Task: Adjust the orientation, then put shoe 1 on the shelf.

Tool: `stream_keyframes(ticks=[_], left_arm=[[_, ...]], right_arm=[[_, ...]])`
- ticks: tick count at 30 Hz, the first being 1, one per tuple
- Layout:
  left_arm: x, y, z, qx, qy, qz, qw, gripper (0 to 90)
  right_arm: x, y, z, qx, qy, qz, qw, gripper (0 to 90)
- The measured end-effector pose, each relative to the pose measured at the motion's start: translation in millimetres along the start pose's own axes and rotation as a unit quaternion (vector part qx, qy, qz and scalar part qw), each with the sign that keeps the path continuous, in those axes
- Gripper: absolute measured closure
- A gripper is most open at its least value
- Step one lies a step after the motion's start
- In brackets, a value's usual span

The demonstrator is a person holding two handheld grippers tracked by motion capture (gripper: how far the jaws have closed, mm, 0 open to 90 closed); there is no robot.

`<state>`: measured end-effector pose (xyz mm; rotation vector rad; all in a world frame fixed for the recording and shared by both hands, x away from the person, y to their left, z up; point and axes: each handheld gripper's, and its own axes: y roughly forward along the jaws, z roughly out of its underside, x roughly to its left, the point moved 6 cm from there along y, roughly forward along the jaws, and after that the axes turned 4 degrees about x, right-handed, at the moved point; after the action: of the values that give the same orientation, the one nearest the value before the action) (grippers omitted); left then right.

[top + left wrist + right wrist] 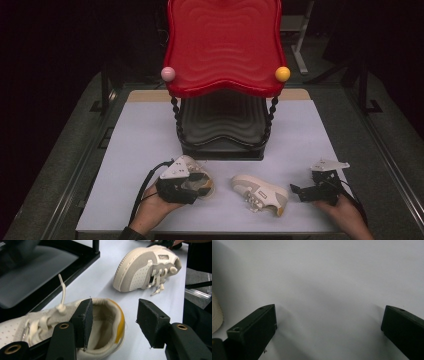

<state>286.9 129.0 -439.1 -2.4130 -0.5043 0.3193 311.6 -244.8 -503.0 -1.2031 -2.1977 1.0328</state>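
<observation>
Left gripper (113, 322) stands part open, one jaw inside the collar of the near shoe (105, 325), the other outside its yellow-trimmed heel, pads not pressing, nothing gripped. Right gripper (329, 325) gapes wide over bare table (324, 277), holding nothing. Count them: two grippers, two cream shoes. The near shoe sits just in front of the rack (223, 100), toward its left post; the second shoe (260, 192) lies on its side in front of the rack, between the two grippers. The rack carries two shelves, red above black, and two balls, one pink (168, 73), one yellow (282, 73).
</observation>
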Motion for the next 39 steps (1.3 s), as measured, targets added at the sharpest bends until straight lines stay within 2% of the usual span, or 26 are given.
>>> stream_keyframes(ticks=[14,17,20,23,28,32,34,38,39], left_arm=[[1.1,16.1,5.8,0.012,-0.007,0.004,0.9999,65.6],[-0.1,17.5,5.7,0.013,-0.006,0.011,0.9998,70.3],[1.0,16.6,6.0,0.016,-0.013,0.025,0.9995,74.7],[1.2,15.7,6.1,0.016,-0.013,0.029,0.9994,76.3],[-0.8,14.0,5.6,0.023,-0.006,0.036,0.9990,77.4],[-8.1,9.9,1.2,0.015,0.000,0.057,0.9982,77.2],[-10.4,9.2,-0.2,0.013,0.004,0.061,0.9980,77.2],[-23.4,5.5,-9.6,0.016,0.027,0.074,0.9968,77.2],[-23.4,5.5,-9.6,0.016,0.027,0.074,0.9968,77.2]], right_arm=[[0.0,0.0,0.0,0.000,0.000,0.000,1.0000,0.0],[0.0,0.0,0.0,0.000,0.000,0.000,1.0000,0.0],[0.0,0.0,0.0,0.000,0.000,0.000,1.0000,0.0],[0.0,0.0,0.0,0.000,0.000,0.000,1.0000,0.0],[0.0,0.0,0.0,0.000,0.000,0.000,1.0000,0.0],[0.0,0.0,0.0,0.000,0.000,0.000,1.0000,0.0],[0.0,0.0,0.0,0.000,0.000,0.000,1.0000,0.0],[0.0,0.0,0.0,0.000,0.000,0.000,1.0000,0.0],[0.0,0.0,0.0,0.000,0.000,0.000,1.0000,0.0]])
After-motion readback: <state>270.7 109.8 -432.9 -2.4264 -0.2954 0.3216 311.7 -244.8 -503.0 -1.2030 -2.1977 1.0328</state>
